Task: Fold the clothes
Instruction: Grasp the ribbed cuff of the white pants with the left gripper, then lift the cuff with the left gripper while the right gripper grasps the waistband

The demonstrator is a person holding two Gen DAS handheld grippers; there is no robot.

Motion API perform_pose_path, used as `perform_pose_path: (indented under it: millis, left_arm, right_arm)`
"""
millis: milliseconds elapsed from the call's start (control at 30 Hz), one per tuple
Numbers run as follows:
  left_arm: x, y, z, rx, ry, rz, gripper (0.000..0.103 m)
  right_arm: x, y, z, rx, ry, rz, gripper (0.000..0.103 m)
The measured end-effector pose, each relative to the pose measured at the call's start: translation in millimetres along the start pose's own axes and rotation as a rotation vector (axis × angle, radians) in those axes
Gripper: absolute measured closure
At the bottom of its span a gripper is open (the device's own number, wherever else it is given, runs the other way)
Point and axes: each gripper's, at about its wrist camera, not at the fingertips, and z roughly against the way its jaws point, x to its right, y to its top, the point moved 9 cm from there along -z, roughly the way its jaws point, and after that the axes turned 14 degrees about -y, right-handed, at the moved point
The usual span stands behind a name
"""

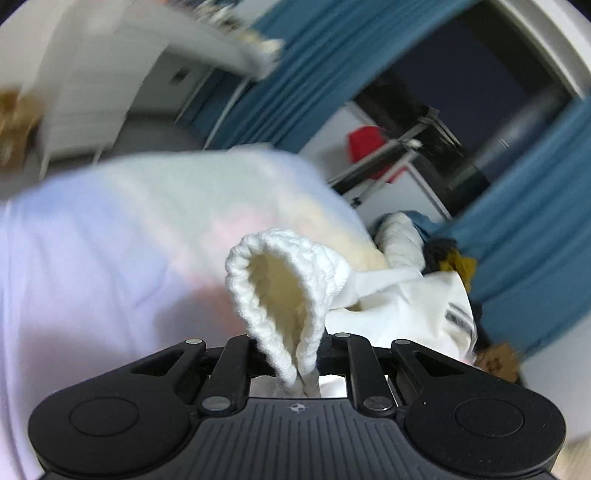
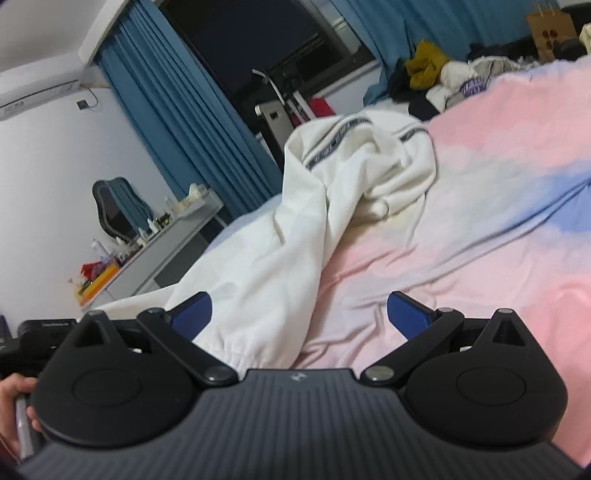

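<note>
Room: a bedroom with blue curtains (image 2: 177, 122), a dark window (image 2: 258, 40) and white walls; an air conditioner (image 2: 33, 92) hangs high on the wall in the right wrist view.
Surface: a bed (image 2: 498, 206) under a rumpled sheet in pink, blue and white.
Garment: a white top (image 2: 295, 236) with dark striped trim lies bunched on the bed, one sleeve running from the heap toward the right gripper.
Left gripper: the left gripper (image 1: 301, 384) has its jaws pressed together on a ribbed cuff (image 1: 280, 288) of the white top; the cuff stands up from the jaws as an open loop, its cream lining showing. The rest of the garment trails off to the right of the cuff. The view is tilted and smeared with motion blur.
Right gripper: the right gripper (image 2: 299, 317) is spread wide, blue pads (image 2: 406, 314) apart, held low over the bed. The sleeve's gathered end lies between the fingers, against the left pad; whether it touches cannot be told.
Hand: a hand (image 2: 14, 410) shows at the lower left edge of the right wrist view, wrapped around a handle.
Surroundings: a grey desk (image 2: 162, 251) crowded with bottles and small items, a dark chair (image 2: 114, 206) behind it, and a metal rack (image 2: 280, 107) by the window.
Clutter: a pile of clothes (image 2: 443, 77), including a mustard piece, lies at the far end of the bed, with a brown paper bag (image 2: 550, 33) beyond.
</note>
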Motion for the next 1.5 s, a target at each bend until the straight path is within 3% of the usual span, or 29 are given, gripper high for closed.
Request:
perform_pose_path:
  millis: [67, 167, 267, 367, 433, 500, 567, 667, 733, 800, 900, 1067, 1233, 1333, 1400, 1500]
  left_arm:
    - [-13, 2, 1, -0.001, 0.0, 0.068, 0.087]
    - [-21, 2, 0, -0.008, 0.004, 0.092, 0.086]
    - [-20, 3, 0, -0.008, -0.003, 0.114, 0.086]
    - [-24, -1, -3, -0.004, -0.011, 0.144, 0.084]
    - [-28, -1, -7, -0.002, -0.007, 0.161, 0.084]
    - [-31, 0, -10, 0.001, -0.008, 0.18, 0.083]
    - [-34, 0, -13, -0.001, -0.007, 0.187, 0.082]
    - [-36, 0, -17, -0.007, 0.0, 0.184, 0.08]
    - [-37, -1, -19, -0.013, 0.005, 0.179, 0.08]
    - [-38, -1, -22, -0.018, 0.011, 0.175, 0.077]
    - [-38, -2, -26, -0.026, 0.019, 0.161, 0.074]
    - [-34, -7, -32, -0.045, 0.018, 0.139, 0.067]
    - [-27, -18, -43, -0.096, -0.038, 0.158, 0.06]
    - [-13, -28, -51, -0.119, -0.08, 0.154, 0.067]
    - [3, -26, -54, -0.116, -0.072, 0.058, 0.085]
    - [24, -13, -53, -0.085, -0.071, -0.041, 0.088]
  right_arm:
    - [3, -3, -7, -0.025, 0.0, -0.013, 0.0]
    - [14, -5, -20, -0.07, 0.009, -0.082, 0.0]
    - [20, -10, -35, -0.124, 0.054, -0.146, 0.001]
    - [10, -16, -48, -0.159, 0.107, -0.133, 0.001]
    - [-1, -22, -56, -0.191, 0.143, -0.112, 0.008]
    - [-14, -31, -63, -0.242, 0.2, -0.108, 0.021]
    - [-30, -42, -67, -0.289, 0.248, -0.091, 0.023]
    - [-47, -55, -73, -0.32, 0.255, -0.033, 0.023]
    - [-54, -60, -74, -0.316, 0.243, -0.001, 0.027]
    - [-59, -62, -73, -0.306, 0.232, 0.026, 0.05]
    - [-60, -57, -66, -0.284, 0.215, 0.057, 0.063]
    - [-61, -27, -40, -0.23, 0.231, -0.015, 0.071]
    - [-52, 3, 0, -0.16, 0.227, -0.088, 0.074]
    - [-34, 0, 17, -0.173, 0.193, -0.138, 0.074]
    - [-28, -12, 22, -0.213, 0.181, -0.16, 0.075]
    - [-32, -33, 28, -0.267, 0.194, -0.174, 0.075]
